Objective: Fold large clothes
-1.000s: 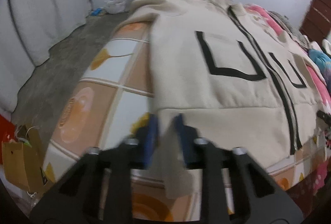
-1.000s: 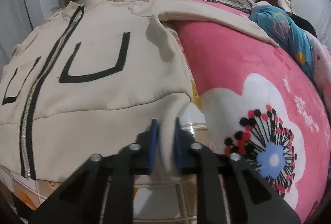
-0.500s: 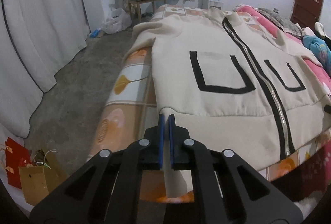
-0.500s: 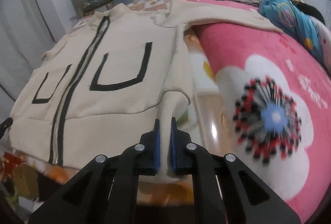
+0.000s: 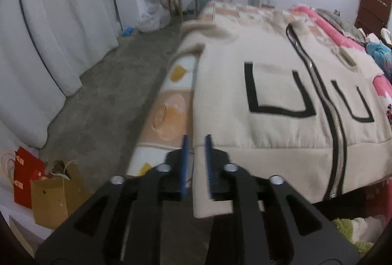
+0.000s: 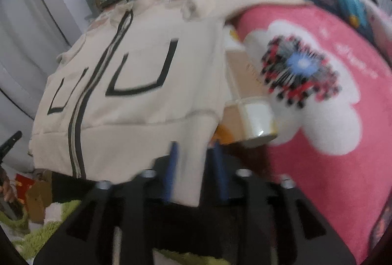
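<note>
Jacket [image 5: 281, 98] flat, zipped, unfolded on bed [image 5: 169, 106]; both tools, left [image 5: 196, 162] and right [image 6: 193, 172], just opening, hem corners loose between pads; all folds remain

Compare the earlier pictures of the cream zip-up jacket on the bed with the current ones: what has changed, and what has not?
Both grippers have just been opening. The left gripper and right gripper, earlier clamped on the hem corners of the cream zip-up jacket, now stand apart with the cloth loose between them, so the hem is being let go. The jacket stays spread front-up, zipped, beside the pink flowered blanket.
</note>
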### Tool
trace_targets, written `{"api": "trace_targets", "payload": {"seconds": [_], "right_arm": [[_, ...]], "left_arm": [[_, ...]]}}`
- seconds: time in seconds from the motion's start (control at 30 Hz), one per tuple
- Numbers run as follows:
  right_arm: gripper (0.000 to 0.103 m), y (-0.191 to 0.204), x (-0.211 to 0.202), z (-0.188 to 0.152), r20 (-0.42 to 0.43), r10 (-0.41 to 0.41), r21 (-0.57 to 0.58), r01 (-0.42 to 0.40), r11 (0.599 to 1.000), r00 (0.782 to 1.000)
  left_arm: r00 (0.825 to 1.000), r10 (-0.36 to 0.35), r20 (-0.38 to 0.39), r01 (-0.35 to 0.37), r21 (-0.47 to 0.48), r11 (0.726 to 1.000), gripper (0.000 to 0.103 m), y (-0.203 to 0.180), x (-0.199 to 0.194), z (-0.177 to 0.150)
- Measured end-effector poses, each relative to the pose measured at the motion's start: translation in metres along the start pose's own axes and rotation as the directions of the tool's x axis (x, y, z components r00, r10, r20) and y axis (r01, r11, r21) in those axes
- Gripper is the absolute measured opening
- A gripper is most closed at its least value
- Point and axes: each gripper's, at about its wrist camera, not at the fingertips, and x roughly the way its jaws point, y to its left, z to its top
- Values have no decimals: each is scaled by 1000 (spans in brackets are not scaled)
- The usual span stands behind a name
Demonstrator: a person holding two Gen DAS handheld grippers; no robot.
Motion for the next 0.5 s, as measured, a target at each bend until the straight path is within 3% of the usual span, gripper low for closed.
{"api": "trace_targets", "payload": {"seconds": [0.03,0.1,0.17,0.23,0.33,0.5], "right_arm": [[53,0,-7,3,31,-10,-6,10,1000,999],[59,0,-15,12,70,0,-12,1,1000,998],[68,5,-15,23,106,34,-24,-31,999,994],[74,18,-5,32,113,46,-46,-41,998,993],[86,42,15,48,105,45,-95,-35,995,993],[90,85,63,75,58,60,-161,-50,986,997]], "left_arm": [[1000,2,11,-2,-2,1000,41,1,-4,-1],[999,6,33,-6,-3,1000,58,-5,-10,5],[999,-11,38,10,10,1000,62,-14,-9,12],[999,-28,29,27,45,999,76,-32,-2,22],[999,-39,24,37,95,995,85,-60,10,36],[999,-33,-40,38,136,990,86,-100,55,58]]}}
